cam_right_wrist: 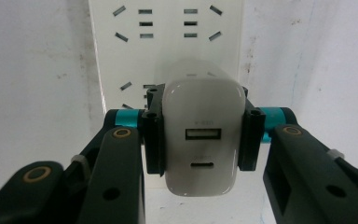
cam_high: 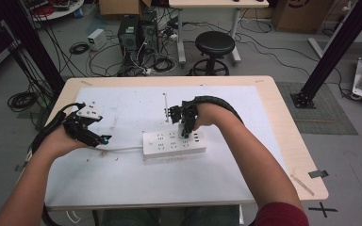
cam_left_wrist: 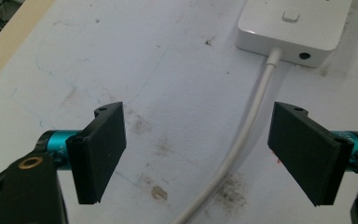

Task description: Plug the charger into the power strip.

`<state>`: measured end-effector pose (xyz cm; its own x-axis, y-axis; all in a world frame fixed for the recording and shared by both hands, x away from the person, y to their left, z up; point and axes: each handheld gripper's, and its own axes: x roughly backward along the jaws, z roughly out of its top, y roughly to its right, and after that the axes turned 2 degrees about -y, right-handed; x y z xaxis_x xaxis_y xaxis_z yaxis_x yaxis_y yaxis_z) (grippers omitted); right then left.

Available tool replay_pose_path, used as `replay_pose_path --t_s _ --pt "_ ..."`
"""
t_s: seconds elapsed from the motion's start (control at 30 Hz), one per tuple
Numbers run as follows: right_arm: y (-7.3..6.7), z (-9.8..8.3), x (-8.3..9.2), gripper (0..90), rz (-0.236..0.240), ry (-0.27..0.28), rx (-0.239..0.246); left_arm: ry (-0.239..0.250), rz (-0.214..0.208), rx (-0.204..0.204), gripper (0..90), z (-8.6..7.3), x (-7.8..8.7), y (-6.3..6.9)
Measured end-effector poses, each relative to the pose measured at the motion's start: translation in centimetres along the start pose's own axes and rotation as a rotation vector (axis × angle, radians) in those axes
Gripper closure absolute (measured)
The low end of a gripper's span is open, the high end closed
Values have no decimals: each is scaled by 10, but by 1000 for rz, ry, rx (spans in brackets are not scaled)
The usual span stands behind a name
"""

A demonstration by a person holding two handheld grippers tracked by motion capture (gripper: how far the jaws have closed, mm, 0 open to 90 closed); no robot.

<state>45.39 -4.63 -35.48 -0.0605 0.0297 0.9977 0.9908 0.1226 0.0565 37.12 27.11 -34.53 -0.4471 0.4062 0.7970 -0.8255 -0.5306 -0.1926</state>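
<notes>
A white power strip [cam_high: 174, 142] lies in the middle of the white mat, and its cable [cam_high: 122, 149] runs off to the left. My right gripper [cam_high: 187, 131] points down over the strip's right half, shut on a white USB charger [cam_right_wrist: 203, 140]; the pads clamp its two sides. The charger's ports face the camera, its prongs are hidden, and the strip's sockets [cam_right_wrist: 168, 28] lie right behind it. My left gripper [cam_high: 104, 140] rests low at the left. Its jaws stand open [cam_left_wrist: 198, 116] astride the cable [cam_left_wrist: 247, 135], apart from it, short of the strip's switch end [cam_left_wrist: 293, 28].
The mat [cam_high: 122, 183] covers most of a wooden table [cam_high: 287, 141]. A thin white upright piece [cam_high: 165, 101] stands behind the strip. Beyond the far edge are a black stool [cam_high: 214, 44], computer towers [cam_high: 129, 30] and loose floor cables.
</notes>
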Motion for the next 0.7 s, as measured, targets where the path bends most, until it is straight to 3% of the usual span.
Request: replay_pose_path --t_s 0.07,0.13,0.23,0.37,0.4,0.7 --pt "0 0 -1 635 2 7 1 -2 -1 -1 193 1 -1 1" --pt "-1 4 -8 635 -2 -30 11 2 -6 -9 193 2 -1 3" --pt "2 0 -9 636 19 4 -4 -1 -4 -8 193 2 -1 3" --pt "1 1 -9 637 10 -2 0 0 -4 5 193 1 -2 1" --pt "-4 5 -10 637 -16 -17 9 -2 -6 -1 193 1 -2 0" --pt "0 5 -13 638 9 -20 -13 -9 -7 -8 193 3 -4 2"
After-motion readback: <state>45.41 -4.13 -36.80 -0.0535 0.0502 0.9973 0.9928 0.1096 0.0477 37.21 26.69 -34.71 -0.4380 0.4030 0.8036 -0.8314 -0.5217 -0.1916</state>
